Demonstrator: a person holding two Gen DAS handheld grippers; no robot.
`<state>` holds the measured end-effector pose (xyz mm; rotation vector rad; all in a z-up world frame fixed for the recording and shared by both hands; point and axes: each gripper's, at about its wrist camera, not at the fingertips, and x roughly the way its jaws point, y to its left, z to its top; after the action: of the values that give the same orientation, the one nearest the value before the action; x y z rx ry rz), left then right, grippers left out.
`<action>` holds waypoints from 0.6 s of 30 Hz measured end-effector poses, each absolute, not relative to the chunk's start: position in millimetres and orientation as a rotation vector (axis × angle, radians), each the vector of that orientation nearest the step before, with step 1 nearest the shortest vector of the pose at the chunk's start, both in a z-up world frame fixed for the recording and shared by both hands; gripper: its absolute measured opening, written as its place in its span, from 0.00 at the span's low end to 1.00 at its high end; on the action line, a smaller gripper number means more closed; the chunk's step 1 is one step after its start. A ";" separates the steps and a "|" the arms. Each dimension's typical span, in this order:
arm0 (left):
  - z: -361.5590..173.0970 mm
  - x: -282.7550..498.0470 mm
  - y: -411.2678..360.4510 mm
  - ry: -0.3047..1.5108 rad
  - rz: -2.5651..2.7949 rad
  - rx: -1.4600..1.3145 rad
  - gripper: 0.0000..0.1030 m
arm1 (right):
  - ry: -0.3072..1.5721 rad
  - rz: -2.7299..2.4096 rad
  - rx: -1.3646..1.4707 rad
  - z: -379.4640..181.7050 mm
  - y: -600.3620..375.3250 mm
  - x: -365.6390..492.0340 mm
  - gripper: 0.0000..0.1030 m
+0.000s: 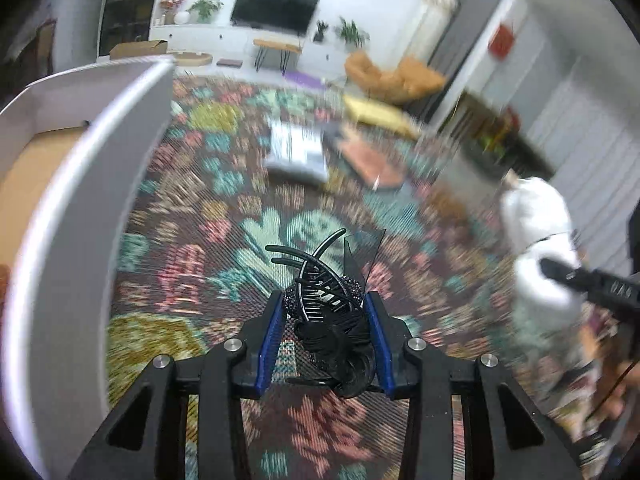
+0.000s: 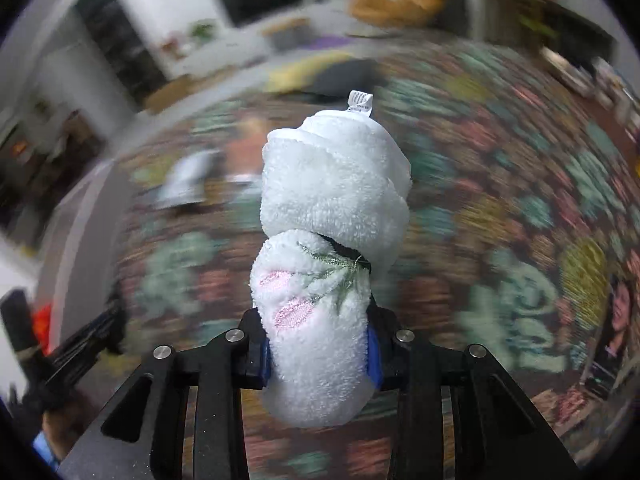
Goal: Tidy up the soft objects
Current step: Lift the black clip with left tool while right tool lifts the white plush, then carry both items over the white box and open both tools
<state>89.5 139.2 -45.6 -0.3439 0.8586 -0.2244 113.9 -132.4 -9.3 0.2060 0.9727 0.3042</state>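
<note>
My left gripper [image 1: 326, 312] has its jaws clamped on a black hair claw clip [image 1: 324, 280] with a dark ruffled fabric bow behind it; it hangs clear above the patterned rug [image 1: 192, 200], with the white box [image 1: 72, 168] open at my nine o'clock. My right gripper [image 2: 318, 344] has its jaws closed on a rolled white terry towel [image 2: 328, 216], gripped low on the roll, so most of it stands forward of the blue pads toward twelve o'clock.

I judge the towel light, soft and compressible: it will not slip easily, but the roll could loosen, since the far half bulges unsupported. A hold nearer the middle, by the dark band around its waist, would be steadier. The clip is light too, yet stiff and brittle at its thin curved teeth; I would keep pressure on the padded hinge end, not the prongs.

Pink and green floral embroidery [image 2: 316, 288] marks the towel. A small white care tag [image 2: 360, 102] sticks up at its far end; its print is too small to read.
</note>
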 end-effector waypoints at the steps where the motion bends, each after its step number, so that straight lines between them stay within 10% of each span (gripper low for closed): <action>1: -33.8 83.2 148.2 0.836 -0.225 -0.363 0.38 | 0.962 0.364 0.203 3.1 -111.0 109.1 0.37; 12: 13.6 -2.7 340.7 0.731 0.212 -0.350 0.40 | 0.917 0.886 0.058 54.0 174.6 69.5 0.51; 14: 1.8 -7.4 364.5 0.775 0.305 -0.362 0.65 | 0.938 0.920 0.039 41.7 208.2 75.4 0.75; 16: -9.2 -11.2 381.4 0.804 0.378 -0.390 0.88 | 0.991 0.910 0.041 26.9 219.7 83.9 0.73; 18: -12.6 -21.0 388.7 0.772 0.419 -0.420 0.88 | 1.001 0.919 0.104 18.9 207.3 84.9 0.73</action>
<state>-21.0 388.7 -12.6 -0.4203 0.7720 0.4187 84.9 207.3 18.9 0.1041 1.0010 0.9190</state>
